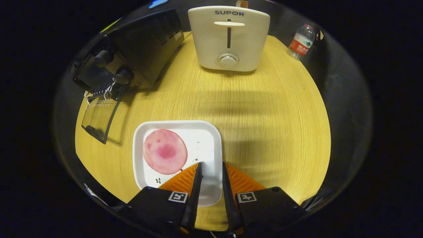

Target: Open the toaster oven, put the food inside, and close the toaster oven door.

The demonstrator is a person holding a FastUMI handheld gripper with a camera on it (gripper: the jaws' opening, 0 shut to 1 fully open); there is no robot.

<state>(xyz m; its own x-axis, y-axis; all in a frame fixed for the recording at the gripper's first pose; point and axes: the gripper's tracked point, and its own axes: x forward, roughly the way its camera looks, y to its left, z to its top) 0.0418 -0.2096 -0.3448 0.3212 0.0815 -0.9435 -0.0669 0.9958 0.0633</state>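
A black toaster oven (145, 46) stands at the table's back left, its glass door (99, 120) folded down flat and open. A wire rack (99, 94) shows at its mouth. Just ahead of the fingers lies a white square plate (201, 138) with a round pink slice of food (165, 151) on its left half. My gripper (211, 164) hovers over the plate's right part, to the right of the slice. Its fingers stand a narrow gap apart, open, with only the plate's right rim showing between them. Nothing is held.
A white pop-up toaster (228, 38) stands at the back middle of the wooden table (264, 115). A water bottle (301, 42) with a red label stands at the back right edge. The table's rim curves round close on the left and right.
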